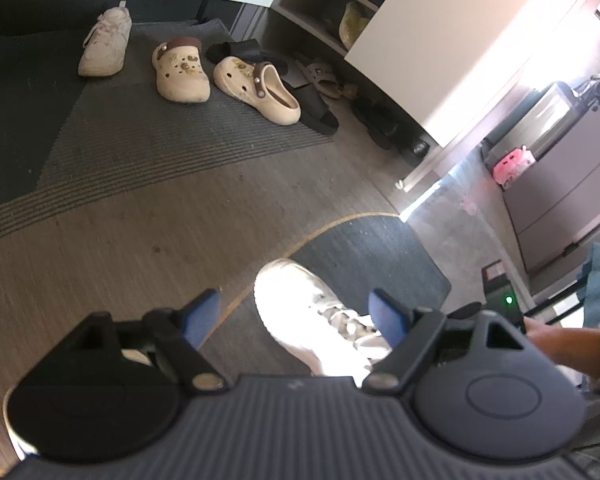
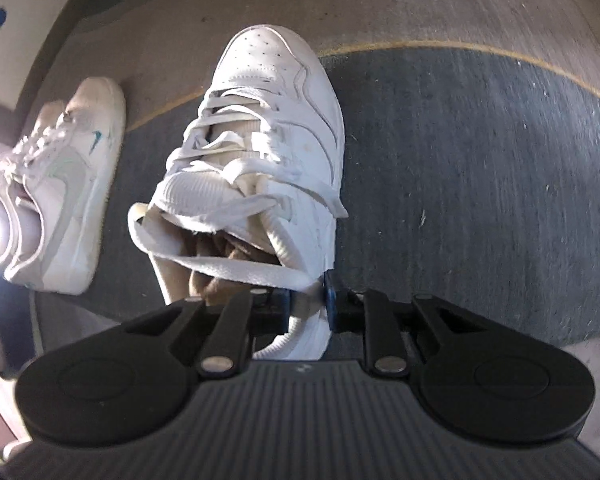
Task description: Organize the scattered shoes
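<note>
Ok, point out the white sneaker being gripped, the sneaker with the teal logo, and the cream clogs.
gripped white sneaker (image 2: 276,92), right wrist view, toe box
teal-logo sneaker (image 2: 76,184), right wrist view, side panel
cream clogs (image 1: 182,74), left wrist view, left clog's upper

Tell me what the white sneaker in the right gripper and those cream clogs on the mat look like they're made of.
White sneaker: seemingly smooth leather or imitation, matte; stitched panels, punched toe holes, flat woven laces. Cream clogs: likely moulded foam or rubber, matte; one-piece bodies with vent holes, brown heel straps.
</note>
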